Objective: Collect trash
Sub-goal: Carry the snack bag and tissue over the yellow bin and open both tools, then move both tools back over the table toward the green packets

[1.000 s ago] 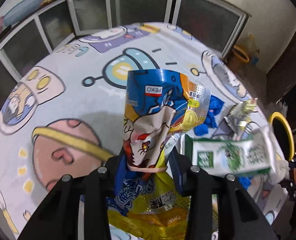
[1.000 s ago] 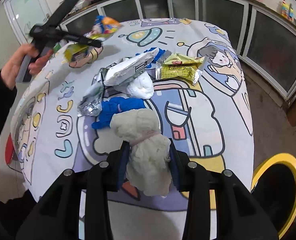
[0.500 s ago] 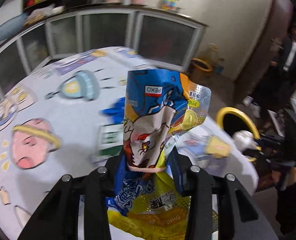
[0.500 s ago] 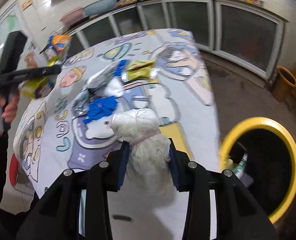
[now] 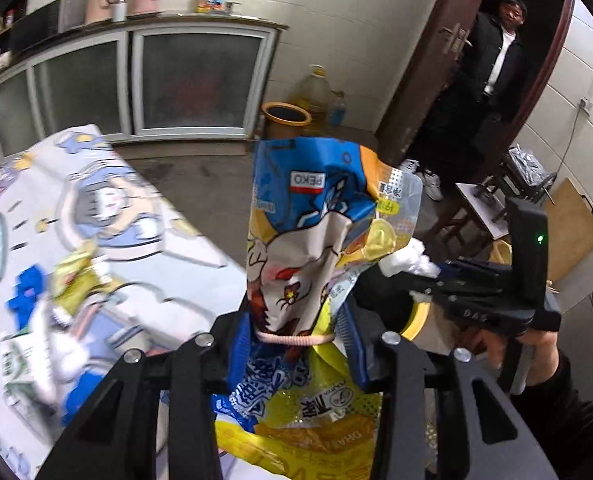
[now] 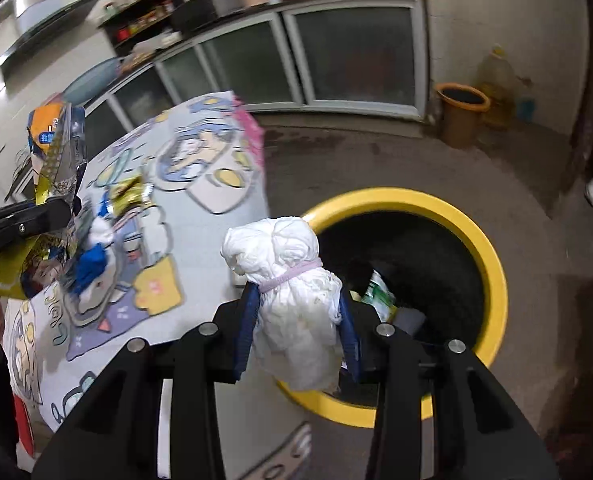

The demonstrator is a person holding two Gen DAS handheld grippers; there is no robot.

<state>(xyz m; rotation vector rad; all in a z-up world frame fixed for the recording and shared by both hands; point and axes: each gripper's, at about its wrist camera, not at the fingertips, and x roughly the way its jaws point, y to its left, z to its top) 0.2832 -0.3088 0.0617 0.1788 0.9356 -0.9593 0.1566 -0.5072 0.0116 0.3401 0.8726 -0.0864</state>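
Note:
My left gripper (image 5: 294,338) is shut on a blue and yellow snack bag (image 5: 320,232), held upright off the table edge; it also shows in the right wrist view (image 6: 52,148). My right gripper (image 6: 296,312) is shut on a crumpled white tissue wad (image 6: 292,280), held over the rim of the yellow-rimmed trash bin (image 6: 492,264). The bin holds some wrappers (image 6: 380,300). In the left wrist view the right gripper (image 5: 480,292) with the tissue (image 5: 408,260) is to the right, above the bin rim (image 5: 418,316).
The cartoon-print table (image 5: 108,240) still carries a yellow wrapper (image 6: 128,194), blue glove (image 6: 90,268), white tissue (image 6: 100,232) and a green-white packet (image 5: 14,364). An orange bucket (image 6: 460,116) and oil jug stand by the cabinets. A person (image 5: 492,60) stands in the doorway.
Both grippers have swung right, away from the table, toward the bin. The tissue now hangs over the bin's rim; the snack bag has moved past the table edge.

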